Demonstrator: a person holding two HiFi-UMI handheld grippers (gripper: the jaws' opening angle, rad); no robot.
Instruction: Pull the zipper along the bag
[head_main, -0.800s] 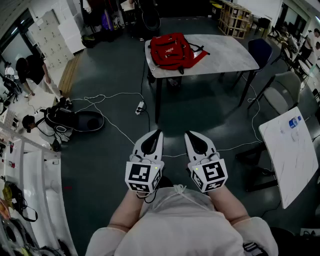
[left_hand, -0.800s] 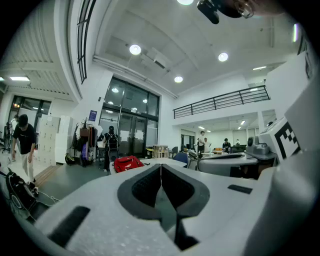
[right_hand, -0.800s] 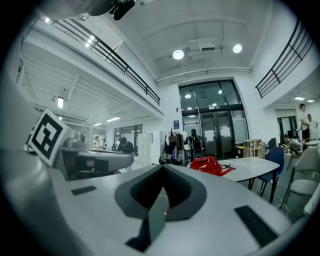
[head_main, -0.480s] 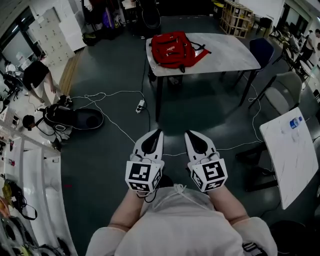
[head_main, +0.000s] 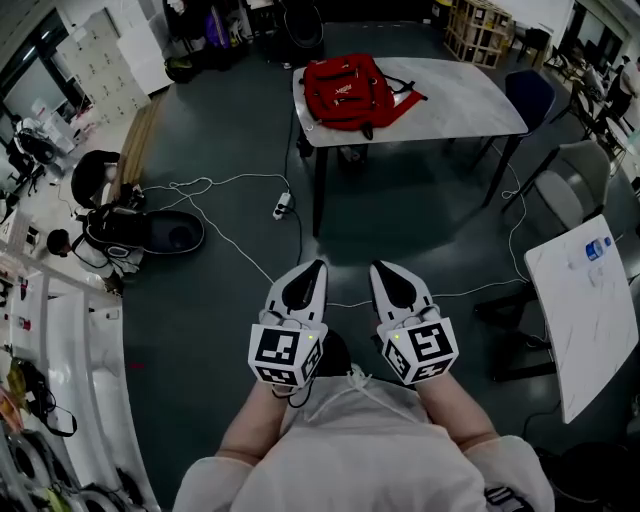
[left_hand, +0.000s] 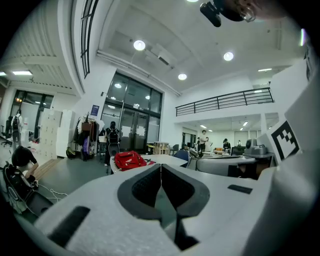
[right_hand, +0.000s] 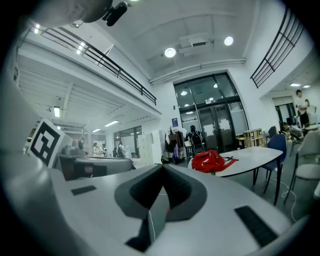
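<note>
Head view: the left gripper (head_main: 314, 270) and the right gripper (head_main: 381, 271) are held side by side in front of the person's body, over the dark grey floor (head_main: 220, 300). Both point toward a red fabric backpack (head_main: 348, 92), which lies flat near the left end of a pale marble-look worktop (head_main: 470, 100), well apart from both grippers. Whether its zipper is open cannot be told from here. A white cable (head_main: 215, 235) runs across the floor past a white power strip (head_main: 283, 207), and a black open case (head_main: 150, 232) lies on the floor to the left; what is in it cannot be made out. At the right, a clear bottle with a blue cap (head_main: 596, 247) lies on a white board (head_main: 580, 320). Left gripper view: the left gripper (left_hand: 161, 166) is clenched, its jaws pressed together at the tips with nothing between them. The red fabric backpack (left_hand: 129, 160) shows beyond, on the pale marble-look worktop (left_hand: 162, 159). Right gripper view: the right gripper (right_hand: 163, 168) is also clenched on nothing, its jaws meeting at the tips. The red fabric backpack (right_hand: 207, 161) rests on the pale marble-look worktop (right_hand: 250, 157), and a blue chair (right_hand: 276, 145) stands just beside the worktop.
</note>
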